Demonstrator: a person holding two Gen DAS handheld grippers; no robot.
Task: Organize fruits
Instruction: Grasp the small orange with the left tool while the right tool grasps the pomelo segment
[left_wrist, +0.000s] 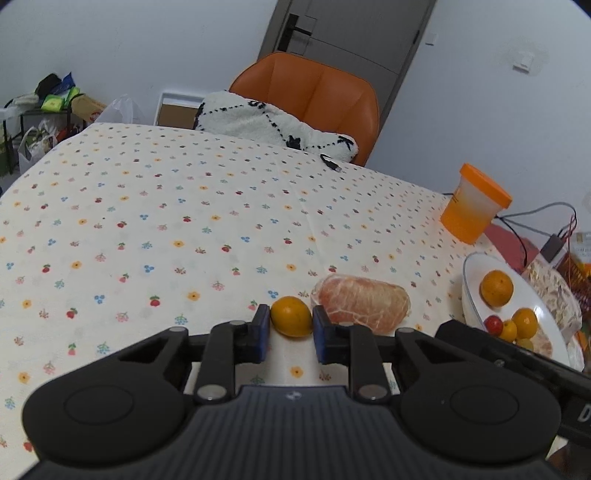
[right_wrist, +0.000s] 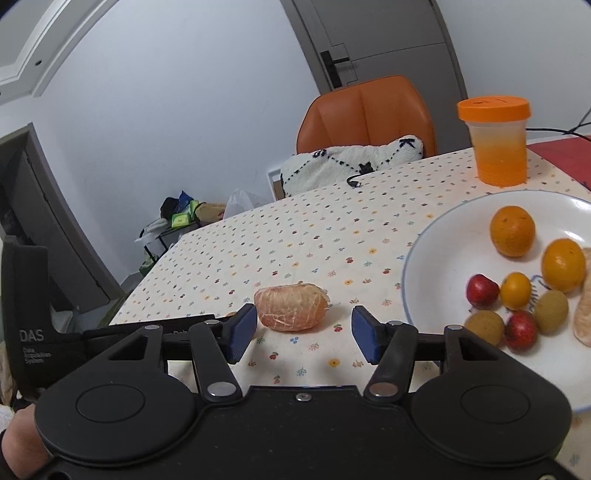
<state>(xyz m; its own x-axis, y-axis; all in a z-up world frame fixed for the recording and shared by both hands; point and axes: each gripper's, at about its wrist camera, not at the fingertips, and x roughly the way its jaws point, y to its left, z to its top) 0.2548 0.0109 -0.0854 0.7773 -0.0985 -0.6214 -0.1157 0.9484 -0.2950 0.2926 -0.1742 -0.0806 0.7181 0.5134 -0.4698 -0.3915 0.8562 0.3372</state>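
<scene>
My left gripper (left_wrist: 290, 332) clenches the small round orange fruit (left_wrist: 291, 316) low over the tablecloth, bound for the white plate (left_wrist: 471, 291) at right; my right gripper (right_wrist: 303, 334) gapes near the peeled pomelo chunk (right_wrist: 291, 307).

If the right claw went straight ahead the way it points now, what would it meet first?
Most likely the peeled citrus piece on the tablecloth, just ahead of the open right claw though nearer one finger; depth is uncertain.
</scene>
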